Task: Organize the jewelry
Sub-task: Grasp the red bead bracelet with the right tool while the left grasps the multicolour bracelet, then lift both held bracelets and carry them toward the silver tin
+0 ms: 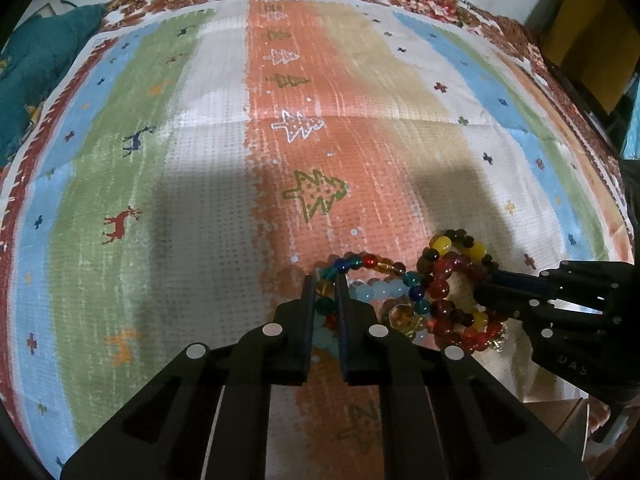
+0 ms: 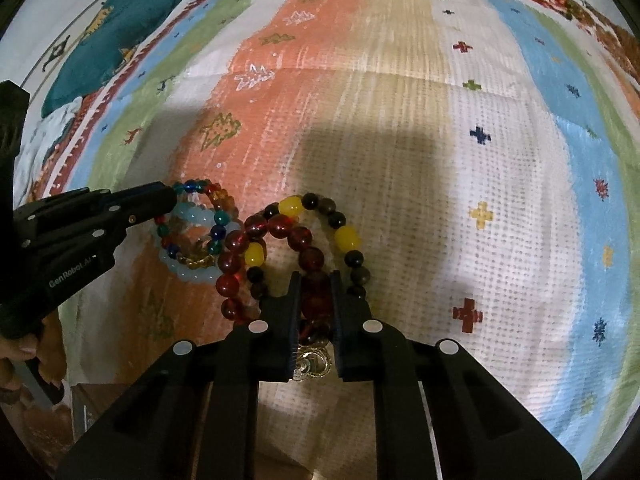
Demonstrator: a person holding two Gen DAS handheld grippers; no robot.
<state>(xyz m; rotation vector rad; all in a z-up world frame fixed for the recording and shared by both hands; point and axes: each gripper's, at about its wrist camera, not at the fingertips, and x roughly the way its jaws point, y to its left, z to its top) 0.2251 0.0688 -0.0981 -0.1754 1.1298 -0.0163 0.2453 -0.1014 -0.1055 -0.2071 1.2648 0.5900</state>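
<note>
A heap of round glass-bead bracelets lies on the striped woven mat (image 1: 224,128) with printed trees and reindeer, close to the mat's near edge, straddling the orange stripe and the pale stripe beside it. The black left gripper (image 1: 325,282) is clamped on the multicoloured bracelet of small blue, green, red and amber beads (image 1: 362,261), a few of its beads pinched between the 2 narrow jaws. Touching that bracelet lie a pale blue bead bracelet (image 2: 188,216) and a dark red bead bracelet (image 2: 280,229). The black right gripper (image 2: 316,278) is closed on dark red beads of the tangle, where the red bracelet meets a bracelet of yellow and dark brown beads (image 2: 346,238). A crumpled teal cloth (image 1: 36,64) lies off the mat's far left corner.
</note>
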